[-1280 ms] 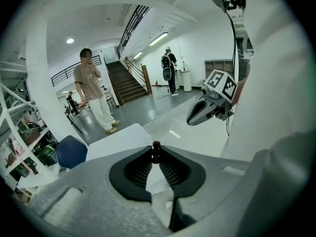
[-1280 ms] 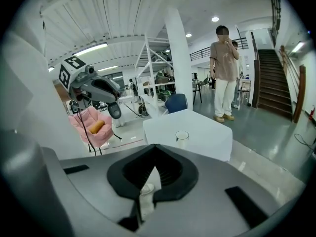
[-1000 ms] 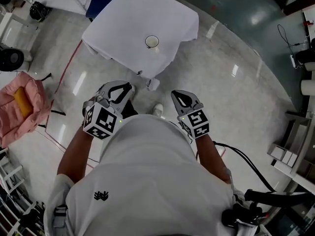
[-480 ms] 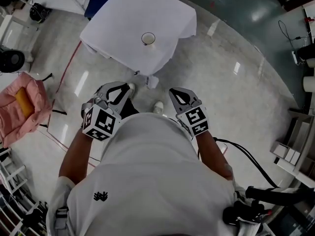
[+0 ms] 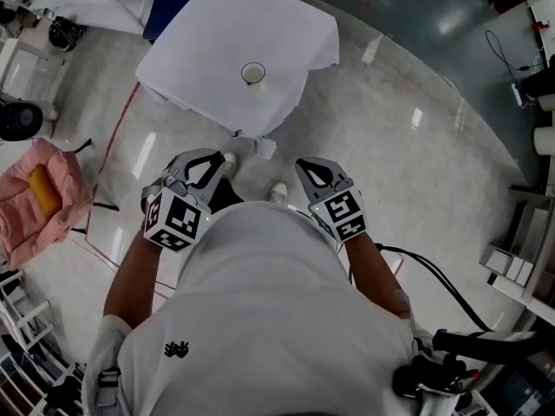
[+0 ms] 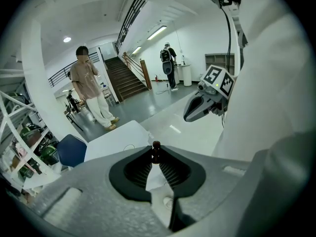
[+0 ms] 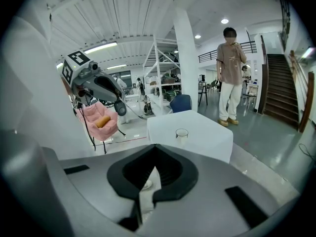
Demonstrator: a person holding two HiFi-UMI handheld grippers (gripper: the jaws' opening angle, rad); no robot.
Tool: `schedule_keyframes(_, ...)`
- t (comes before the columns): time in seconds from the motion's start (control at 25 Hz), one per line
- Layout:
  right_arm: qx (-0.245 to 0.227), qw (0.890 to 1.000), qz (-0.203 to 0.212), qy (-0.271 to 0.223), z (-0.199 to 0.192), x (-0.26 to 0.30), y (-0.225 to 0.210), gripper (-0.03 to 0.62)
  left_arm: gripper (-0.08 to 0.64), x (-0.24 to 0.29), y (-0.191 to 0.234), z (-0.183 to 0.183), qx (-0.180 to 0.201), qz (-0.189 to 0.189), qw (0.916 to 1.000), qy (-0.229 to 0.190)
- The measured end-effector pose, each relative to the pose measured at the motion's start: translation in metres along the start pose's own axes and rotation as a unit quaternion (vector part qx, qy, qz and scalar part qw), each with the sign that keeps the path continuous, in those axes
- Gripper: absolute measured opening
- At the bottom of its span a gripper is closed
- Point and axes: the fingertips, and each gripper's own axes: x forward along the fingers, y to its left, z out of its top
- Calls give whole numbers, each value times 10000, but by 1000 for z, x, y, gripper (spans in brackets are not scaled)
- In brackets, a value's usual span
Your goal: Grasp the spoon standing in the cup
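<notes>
Head view: the cup [image 5: 252, 74] is being seen on the white-draped surface [image 5: 286, 24] well ahead, drifted slightly left in frame since a second ago, with the left claw [image 5: 217, 156] and right claw [image 5: 303, 165] being kept at the torso, so the approach is judged barely begun. Left gripper view: claw tips are being held pressed together on nothing. Right gripper view: likewise together and empty, cup far off, spoon not discernible.

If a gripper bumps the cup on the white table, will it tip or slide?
The cup looks small and clear, like glass or plastic, so it is probably light and may tip from a sideways bump. It stands on a draped white cloth, which could wrinkle and drag the cup rather than let it slide.
</notes>
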Motion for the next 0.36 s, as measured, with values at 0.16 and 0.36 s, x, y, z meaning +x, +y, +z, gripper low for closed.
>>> schedule_keyframes(0.16,70,10000,-50,35,-6,-4,-5,8,52,6,-1,3,85,-66,9999,35)
schedule_keyframes(0.36,79,9998,-106,151,-10,-5,-11,8,52,12,3,6,216,-121,9997,47)
